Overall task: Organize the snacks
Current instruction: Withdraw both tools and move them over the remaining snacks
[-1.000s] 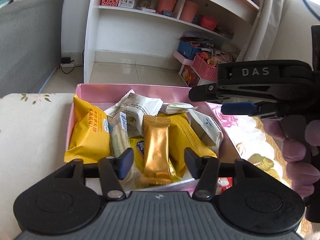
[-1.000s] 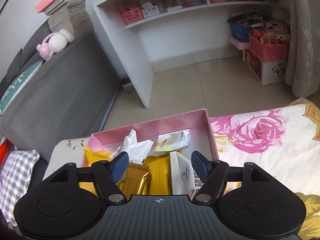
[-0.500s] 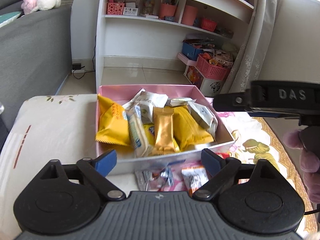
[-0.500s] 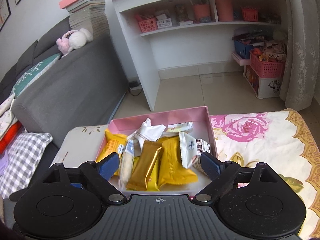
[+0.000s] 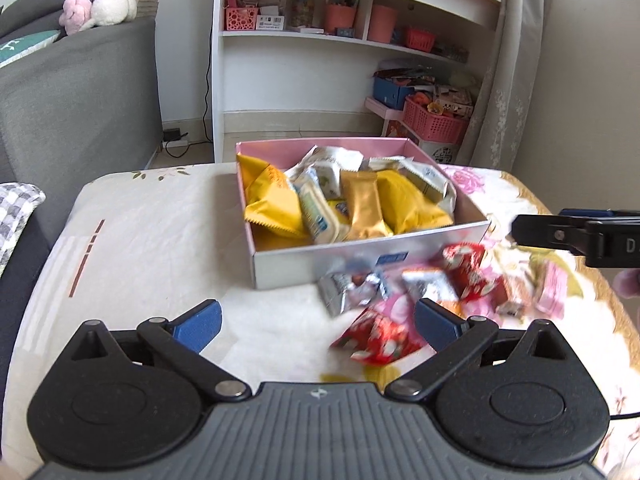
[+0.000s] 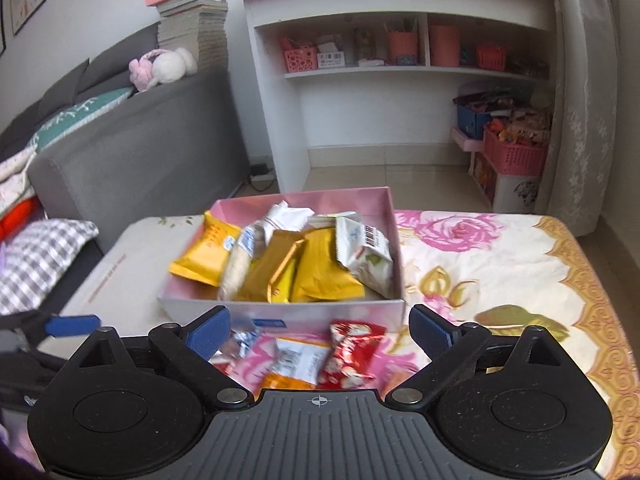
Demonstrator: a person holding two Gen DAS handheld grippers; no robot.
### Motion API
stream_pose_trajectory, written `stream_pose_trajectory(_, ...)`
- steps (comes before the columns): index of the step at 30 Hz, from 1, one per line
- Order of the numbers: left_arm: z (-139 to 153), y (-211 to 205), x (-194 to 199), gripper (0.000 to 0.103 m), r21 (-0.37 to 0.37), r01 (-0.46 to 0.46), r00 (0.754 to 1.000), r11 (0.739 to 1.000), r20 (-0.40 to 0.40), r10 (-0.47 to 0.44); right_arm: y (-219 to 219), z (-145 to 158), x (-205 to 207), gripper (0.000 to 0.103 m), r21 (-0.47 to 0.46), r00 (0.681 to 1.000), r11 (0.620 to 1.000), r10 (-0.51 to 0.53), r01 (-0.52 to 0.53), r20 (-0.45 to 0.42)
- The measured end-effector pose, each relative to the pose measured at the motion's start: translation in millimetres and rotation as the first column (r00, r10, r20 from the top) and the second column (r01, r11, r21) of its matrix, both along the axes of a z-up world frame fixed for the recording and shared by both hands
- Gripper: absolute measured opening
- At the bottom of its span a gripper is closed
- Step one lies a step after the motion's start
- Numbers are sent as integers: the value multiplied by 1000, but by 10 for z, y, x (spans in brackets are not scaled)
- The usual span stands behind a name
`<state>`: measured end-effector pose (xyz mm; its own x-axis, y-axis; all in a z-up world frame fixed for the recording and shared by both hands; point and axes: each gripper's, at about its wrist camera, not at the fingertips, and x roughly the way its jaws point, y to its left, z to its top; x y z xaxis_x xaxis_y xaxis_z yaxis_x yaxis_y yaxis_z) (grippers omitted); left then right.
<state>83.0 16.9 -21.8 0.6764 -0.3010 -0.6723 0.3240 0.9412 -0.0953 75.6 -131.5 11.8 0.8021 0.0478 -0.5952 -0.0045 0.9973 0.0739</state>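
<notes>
The left claw [image 5: 316, 322] is spread wide, and nothing is between its blue pads [image 5: 199, 322]. Its jaws have just been opening. The right claw [image 6: 320, 330] is spread wide too, with nothing pinched, and its jaws have also just been opening. Both claws hang above the loose snacks, close to the near wall of the pink box [image 6: 280, 312].

I think a new pick is about to start. Many snacks are already in the box. More lie on the counter [image 5: 160, 248], just in front of the box. These loose snacks are small, shiny packs. There is a red pack [image 5: 376, 338] near the left claw, a silver pack [image 5: 348, 290] beside the box wall, and another red pack [image 6: 352, 354] under the right claw.

Next, I think a claw needs to dip down over one loose pack and close on its crinkly edge. The packs look thin, light and slippery, so the pinch should be on a flat end.

In the box are puffy yellow bags [image 5: 272, 204], a long gold bar [image 5: 364, 208] and white packs [image 6: 362, 252]. The box looks like stiff card, pink inside. The counter has a soft cloth with big pink flowers [image 6: 456, 228].
</notes>
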Motion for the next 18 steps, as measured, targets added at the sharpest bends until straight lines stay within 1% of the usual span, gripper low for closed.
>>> stream_pose_trajectory(4,-115,56,-78,103,15,7,1000,1000,28,-7,-72,-129,-136,100,-78,1000,997,-3,5,28)
stream_pose_trajectory(5,-153,67,-90,103,21,12,999,1000,31,-13,-89,-170,-155,100,-96,1000,995,0,2,24)
stream_pose_trajectory(9,-285,48,-106,103,26,24,999,999,29,-25,-127,-325,-219,100,-155,1000,988,12,-12,-2)
stream_pose_trajectory(13,-393,-20,-114,103,19,37,999,999,17,-38,-193,-568,-240,100,-143,998,990,6,-16,-70)
stream_pose_trajectory(16,-463,-44,-155,103,16,47,999,999,14,-47,-224,-789,-261,100,-163,993,986,-2,-18,-122)
stream_pose_trajectory(18,-503,-60,-161,103,9,52,999,999,0,-52,-211,-872,-328,101,-218,996,975,17,-36,-88)
